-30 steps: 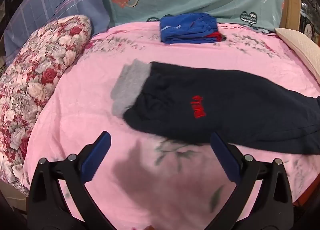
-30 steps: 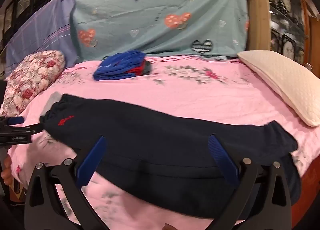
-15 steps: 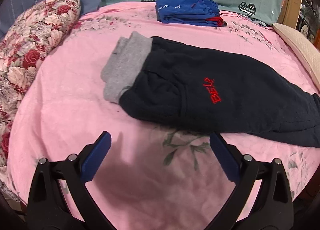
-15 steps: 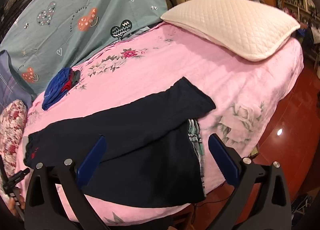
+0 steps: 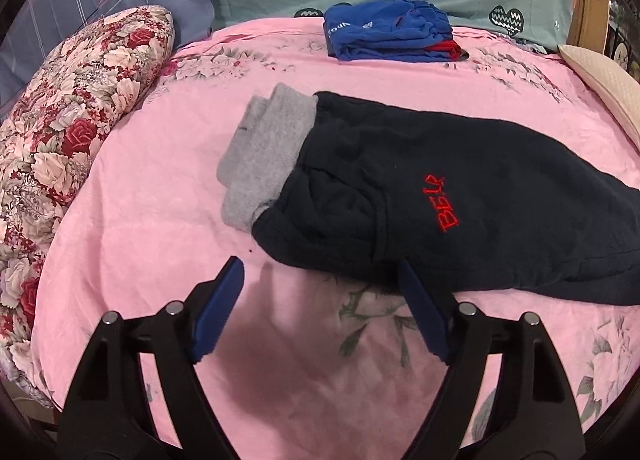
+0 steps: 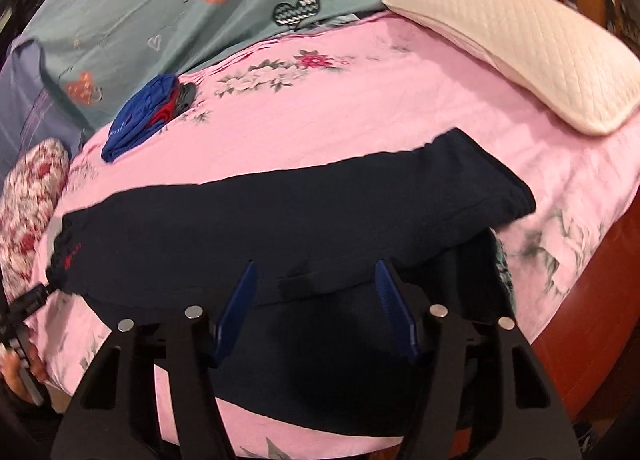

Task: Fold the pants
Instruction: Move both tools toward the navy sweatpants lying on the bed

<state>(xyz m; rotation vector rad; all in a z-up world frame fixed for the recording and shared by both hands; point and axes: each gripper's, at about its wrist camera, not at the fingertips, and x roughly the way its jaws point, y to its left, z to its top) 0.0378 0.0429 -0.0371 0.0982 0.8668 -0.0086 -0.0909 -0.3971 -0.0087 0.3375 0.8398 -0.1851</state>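
Dark navy pants (image 5: 460, 195) with a grey waistband (image 5: 264, 155) and red lettering lie lengthwise across the pink bed sheet (image 5: 140, 240), one leg folded over the other. My left gripper (image 5: 322, 280) is open and empty, just in front of the waist end's near edge. In the right wrist view the pants (image 6: 280, 211) stretch from the waist at left to the leg cuff (image 6: 508, 187) at right. My right gripper (image 6: 316, 280) is open and empty, hovering over the lower leg near the bed's front edge.
A folded blue and red garment pile (image 5: 388, 35) sits at the back of the bed. A floral pillow (image 5: 68, 119) lies at the left, a cream quilted pillow (image 6: 520, 47) at the right. The bed's wooden edge (image 6: 592, 300) drops off at right.
The left gripper has moved closer to the waist end. The right gripper swung out toward the cuff end, then came back in low over the legs, its jaws narrower than before.
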